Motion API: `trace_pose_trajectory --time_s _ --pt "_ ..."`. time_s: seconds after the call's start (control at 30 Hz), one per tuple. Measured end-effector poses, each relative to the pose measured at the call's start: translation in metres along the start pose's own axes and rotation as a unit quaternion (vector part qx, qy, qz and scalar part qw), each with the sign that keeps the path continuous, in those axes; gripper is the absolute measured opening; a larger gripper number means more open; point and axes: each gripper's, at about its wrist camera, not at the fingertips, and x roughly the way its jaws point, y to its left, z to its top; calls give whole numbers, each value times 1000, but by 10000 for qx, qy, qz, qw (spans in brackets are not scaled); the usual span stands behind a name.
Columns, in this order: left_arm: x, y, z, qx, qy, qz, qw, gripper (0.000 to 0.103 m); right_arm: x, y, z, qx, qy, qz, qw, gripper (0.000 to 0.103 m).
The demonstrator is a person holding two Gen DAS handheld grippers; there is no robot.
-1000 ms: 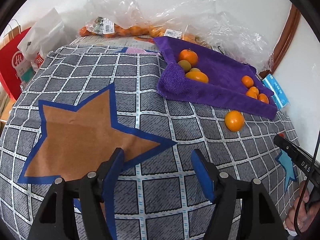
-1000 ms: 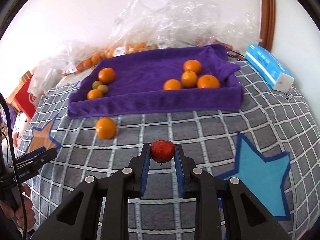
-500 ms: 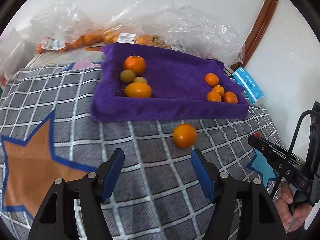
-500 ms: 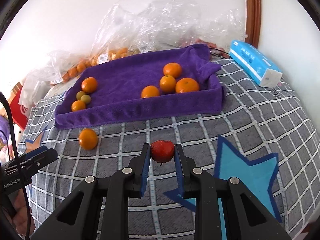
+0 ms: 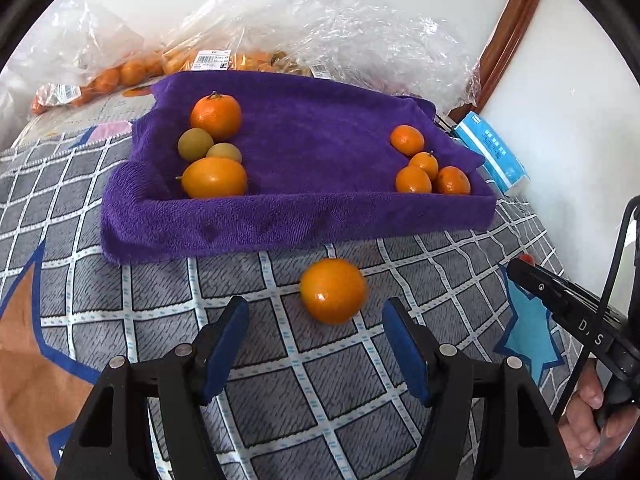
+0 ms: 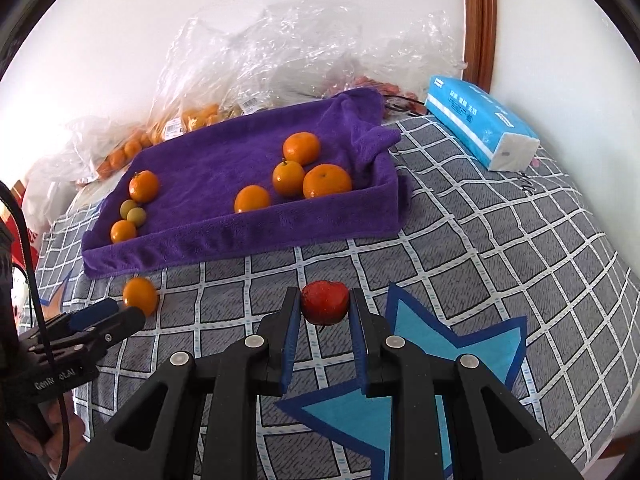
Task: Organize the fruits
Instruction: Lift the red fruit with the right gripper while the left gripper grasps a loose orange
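A loose orange (image 5: pixel 333 290) lies on the checked cloth just in front of the purple towel tray (image 5: pixel 280 220). My left gripper (image 5: pixel 316 322) is open, with the orange just ahead between its fingertips. The tray holds an orange group with two small green fruits (image 5: pixel 195 144) at its left and several small oranges (image 5: pixel 424 168) at its right. My right gripper (image 6: pixel 324 308) is shut on a small red fruit (image 6: pixel 324 302), held above the cloth in front of the tray (image 6: pixel 240 236). The loose orange (image 6: pixel 140 295) and left gripper (image 6: pixel 104 318) show at left there.
Clear plastic bags of fruit (image 5: pixel 248 56) lie behind the tray against the wall. A blue tissue pack (image 6: pixel 480 128) sits at the right of the tray. The cloth has orange and blue star patches (image 6: pixel 432 344). A wooden frame (image 6: pixel 478 20) stands at the back right.
My left gripper has swung right and moved in toward the loose orange, which now sits between its fingertips. My right gripper has moved a little closer to the tray, still holding the red fruit.
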Motion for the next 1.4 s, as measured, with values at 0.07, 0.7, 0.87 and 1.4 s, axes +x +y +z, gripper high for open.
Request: trace_pose_trajectory --time_s 0.07,0.7,0.87,1.4 --pt "1 -2 0 69 -25 73 9999 61 2 1 1 -9 20 -16 10000 24" --pt "-24 5 0 -4 -140 28 9999 24 -4 14 -1 -120 -67 54 9999 24" --pt "-33 13 -3 -146 -179 37 9997 20 -13 17 -1 -136 -153 78 9998 24" --pt "-23 25 -6 -641 23 -467 9968 52 -14 20 -10 -219 -156 204 9994 24"
